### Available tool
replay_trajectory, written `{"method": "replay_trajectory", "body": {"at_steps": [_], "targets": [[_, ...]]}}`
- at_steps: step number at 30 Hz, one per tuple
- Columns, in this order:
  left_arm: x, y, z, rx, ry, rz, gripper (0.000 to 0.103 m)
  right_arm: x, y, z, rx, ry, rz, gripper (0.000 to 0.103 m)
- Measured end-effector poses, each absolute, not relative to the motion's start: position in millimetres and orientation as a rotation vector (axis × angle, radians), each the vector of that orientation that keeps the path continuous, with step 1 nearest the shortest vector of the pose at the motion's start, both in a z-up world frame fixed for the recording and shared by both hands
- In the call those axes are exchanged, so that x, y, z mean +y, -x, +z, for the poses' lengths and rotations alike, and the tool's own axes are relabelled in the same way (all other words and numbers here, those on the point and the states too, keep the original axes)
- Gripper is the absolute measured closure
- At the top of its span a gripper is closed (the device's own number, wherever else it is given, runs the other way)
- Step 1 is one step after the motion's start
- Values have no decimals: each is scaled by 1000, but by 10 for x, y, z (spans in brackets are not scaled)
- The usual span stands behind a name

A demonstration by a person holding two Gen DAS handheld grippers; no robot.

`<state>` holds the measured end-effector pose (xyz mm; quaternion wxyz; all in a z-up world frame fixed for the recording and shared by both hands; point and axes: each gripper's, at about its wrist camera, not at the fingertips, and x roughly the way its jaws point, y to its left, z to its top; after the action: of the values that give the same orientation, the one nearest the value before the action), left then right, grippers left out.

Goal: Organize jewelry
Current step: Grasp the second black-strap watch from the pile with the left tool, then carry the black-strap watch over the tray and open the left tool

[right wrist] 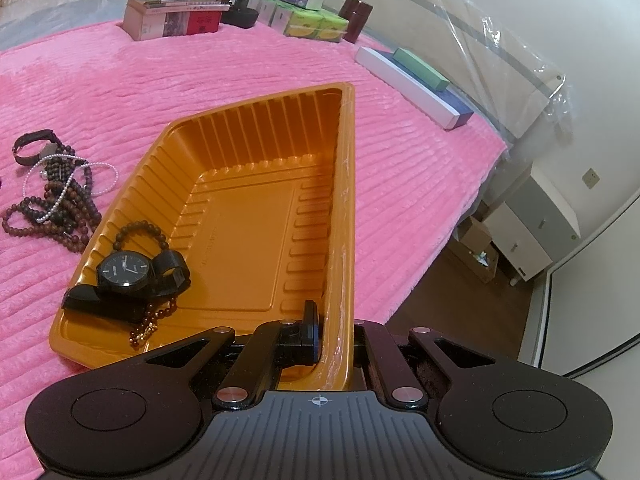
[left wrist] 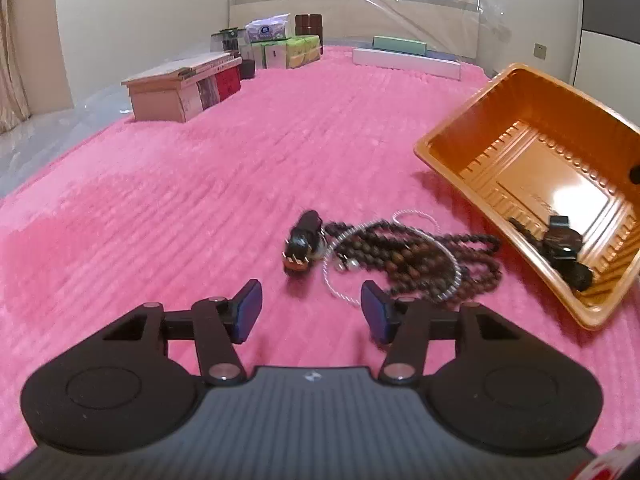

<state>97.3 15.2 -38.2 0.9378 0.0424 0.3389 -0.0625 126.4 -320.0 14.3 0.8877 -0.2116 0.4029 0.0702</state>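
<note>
Two grippers are at work on the pink blanket (left wrist: pixel 208 184). Seen from its own wrist camera, the left gripper (left wrist: pixel 311 312) stands spread about halfway with nothing between its blue pads (left wrist: pixel 249 309), low over the fabric and apart from everything. Just beyond it, toward 12 o'clock, lies a small dark watch (left wrist: pixel 301 245); at about 1 o'clock is a tangle of brown bead strands (left wrist: pixel 412 256) with a white pearl-like chain (left wrist: pixel 390 261) looped over them. The right pad sits just beside the near loop of that chain.

In the right wrist view, the right gripper (right wrist: pixel 335 340) is pressed together on the near corner wall of the orange tray (right wrist: pixel 344 208), one finger inside and one outside, tipping the tray so its far end rises. A black wristwatch (right wrist: pixel 125 270) and a beaded bracelet (right wrist: pixel 140 230) already lie in the tray's low corner at 10 o'clock.

The step in hand looks like picking the next loose piece. The small watch is the cleaner target: it sits apart at the left edge of the pile, so closing across its body should lift it alone. The chain overlaps the beads, and a grab there would likely drag several strands at once.

Open blanket stretches wide at 9 to 11 o'clock from the left gripper, free for a retreat. The tray rim (left wrist: pixel 480 196) stands near at 2 o'clock, so the carry is short, though the rim must be cleared. Boxes (left wrist: pixel 188 84) sit well apart at the far edge.
</note>
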Motion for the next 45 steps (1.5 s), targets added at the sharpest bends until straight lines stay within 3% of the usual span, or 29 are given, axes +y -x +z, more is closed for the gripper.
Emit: {"method": "replay_trajectory", "body": {"at_steps": [6, 26, 45], "targets": [[172, -1274, -408, 698, -121, -127, 56, -3205, -1271, 140, 838, 445, 145, 100], [98, -1579, -482, 759, -171, -148, 89, -3209, -1288, 150, 843, 449, 144, 100], [240, -1244, -83, 735, -150, -174, 89, -3210, -1284, 152, 839, 454, 146, 100]]}}
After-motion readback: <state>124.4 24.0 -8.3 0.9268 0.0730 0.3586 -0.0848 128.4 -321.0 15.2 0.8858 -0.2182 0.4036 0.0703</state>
